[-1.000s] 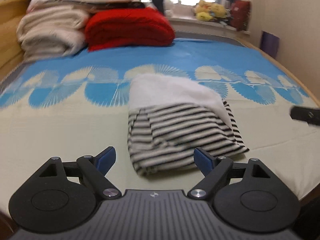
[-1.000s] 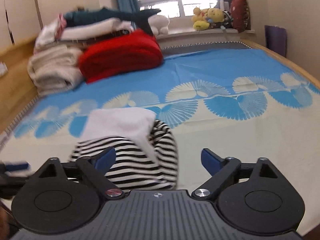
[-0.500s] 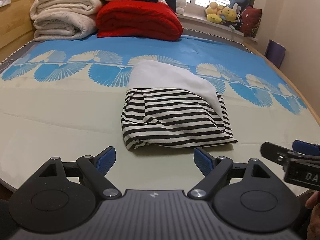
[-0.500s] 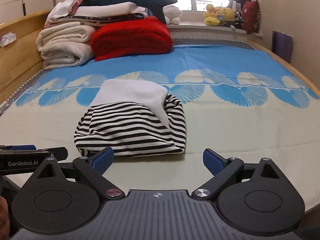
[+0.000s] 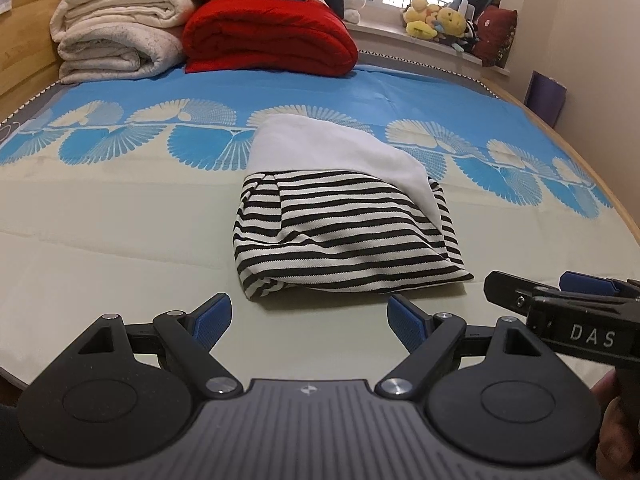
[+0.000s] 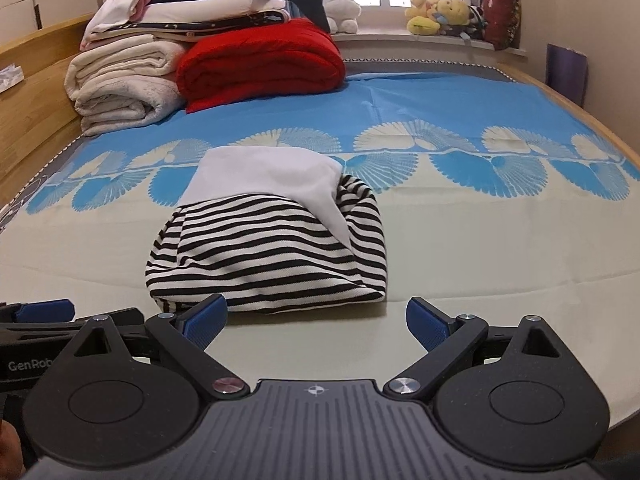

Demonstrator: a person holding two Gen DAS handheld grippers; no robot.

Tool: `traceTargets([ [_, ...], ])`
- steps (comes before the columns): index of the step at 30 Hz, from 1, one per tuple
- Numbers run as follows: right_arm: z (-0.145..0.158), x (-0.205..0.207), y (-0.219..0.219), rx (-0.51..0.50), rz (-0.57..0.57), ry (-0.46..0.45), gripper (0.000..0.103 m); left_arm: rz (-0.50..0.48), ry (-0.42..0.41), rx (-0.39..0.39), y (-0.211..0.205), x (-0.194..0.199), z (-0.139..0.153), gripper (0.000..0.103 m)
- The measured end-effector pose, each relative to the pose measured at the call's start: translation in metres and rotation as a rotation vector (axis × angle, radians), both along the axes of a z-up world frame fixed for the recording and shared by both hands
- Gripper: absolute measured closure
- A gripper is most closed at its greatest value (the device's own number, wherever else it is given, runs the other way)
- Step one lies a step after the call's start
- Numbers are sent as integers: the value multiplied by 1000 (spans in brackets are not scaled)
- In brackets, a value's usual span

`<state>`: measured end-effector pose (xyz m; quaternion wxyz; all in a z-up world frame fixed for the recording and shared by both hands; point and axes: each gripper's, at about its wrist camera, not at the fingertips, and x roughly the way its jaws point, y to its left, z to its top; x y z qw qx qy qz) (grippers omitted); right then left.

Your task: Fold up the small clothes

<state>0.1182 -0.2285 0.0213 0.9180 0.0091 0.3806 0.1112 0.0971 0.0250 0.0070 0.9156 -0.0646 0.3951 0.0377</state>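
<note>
A folded garment with black-and-white stripes (image 5: 344, 240) and a white part on its far side lies flat on the bed; it also shows in the right wrist view (image 6: 272, 256). My left gripper (image 5: 310, 322) is open and empty, a short way back from the garment's near edge. My right gripper (image 6: 316, 322) is open and empty, just short of the garment's near edge. The right gripper's fingers show side-on at the right of the left wrist view (image 5: 560, 300). The left gripper's body shows at the left of the right wrist view (image 6: 40, 320).
The bed sheet (image 5: 120, 240) is beige near me and blue with fan prints further off. Folded cream blankets (image 5: 116, 36) and a red blanket (image 5: 268, 36) are stacked at the head. Plush toys (image 6: 444, 16) sit on the window sill. A wooden bed frame (image 6: 36, 80) runs along the left.
Both grippers have pulled back from the folded garment toward the bed's near edge and stay open. The garment lies where it was.
</note>
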Motion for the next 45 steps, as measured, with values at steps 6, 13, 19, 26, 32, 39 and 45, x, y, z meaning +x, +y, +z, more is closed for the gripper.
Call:
traceTargets([
  [6, -1, 0, 7, -24, 27, -13, 7, 0, 5, 5, -1, 1, -2, 14],
  [13, -1, -1, 5, -23, 30, -10, 7, -11, 6, 24, -5, -1, -6, 14],
  [19, -2, 2, 9, -32, 37, -24, 7, 4, 7, 10, -3, 1, -8, 14],
  [26, 0, -1, 11, -33, 44, -40, 7, 1, -11, 6, -1, 0, -6, 14],
  [32, -1, 0, 11, -25, 39, -37, 7, 8, -11, 2, 1, 0, -5, 14],
  [39, 0, 0, 11, -32, 37, -38, 7, 1, -9, 6, -1, 0, -6, 14],
  [45, -1, 0, 10, -31, 30, -37, 7, -2, -10, 7, -2, 1, -6, 15],
])
